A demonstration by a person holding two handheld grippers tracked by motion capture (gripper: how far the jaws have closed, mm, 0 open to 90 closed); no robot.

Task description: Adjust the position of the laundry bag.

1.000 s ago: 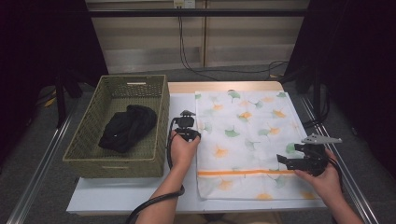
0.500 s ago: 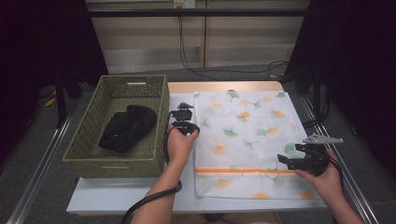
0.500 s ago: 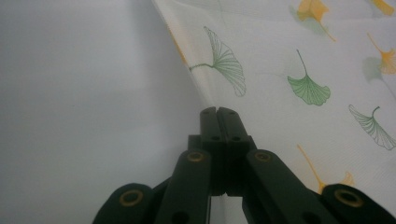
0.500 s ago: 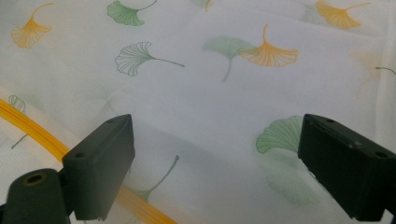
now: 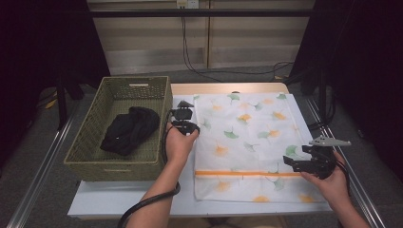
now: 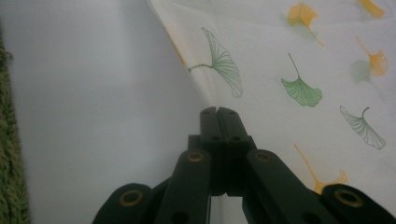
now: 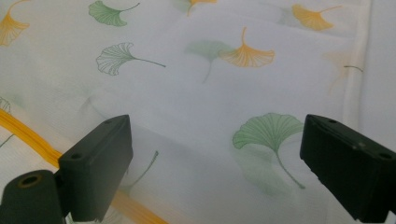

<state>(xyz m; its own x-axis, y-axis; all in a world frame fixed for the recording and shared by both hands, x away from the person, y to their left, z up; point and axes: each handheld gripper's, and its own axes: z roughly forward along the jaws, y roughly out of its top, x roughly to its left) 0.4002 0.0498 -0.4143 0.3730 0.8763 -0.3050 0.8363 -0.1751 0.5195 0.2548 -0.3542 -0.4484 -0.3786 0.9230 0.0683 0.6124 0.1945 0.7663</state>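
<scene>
A white cloth (image 5: 247,137) printed with green and orange ginkgo leaves and one orange stripe lies flat on the table. My left gripper (image 5: 187,124) sits at the cloth's left edge. In the left gripper view its jaws are pressed together (image 6: 217,111) on that edge of the cloth (image 6: 299,60), which rises to the tips. My right gripper (image 5: 297,164) hovers over the cloth's right side near the orange stripe. It stands open (image 7: 215,158) above a green leaf of the cloth (image 7: 201,93), with nothing pinched.
A green woven basket (image 5: 95,142) stands to the left of the cloth, with a black garment (image 5: 128,130) bundled inside. A strip of pale table (image 5: 133,199) shows in front of the basket. Metal rails run along both sides of the table.
My left hand has risen and shifted a little farther from the person along the cloth's left edge, jaws still closed. The right hand has stayed put.
</scene>
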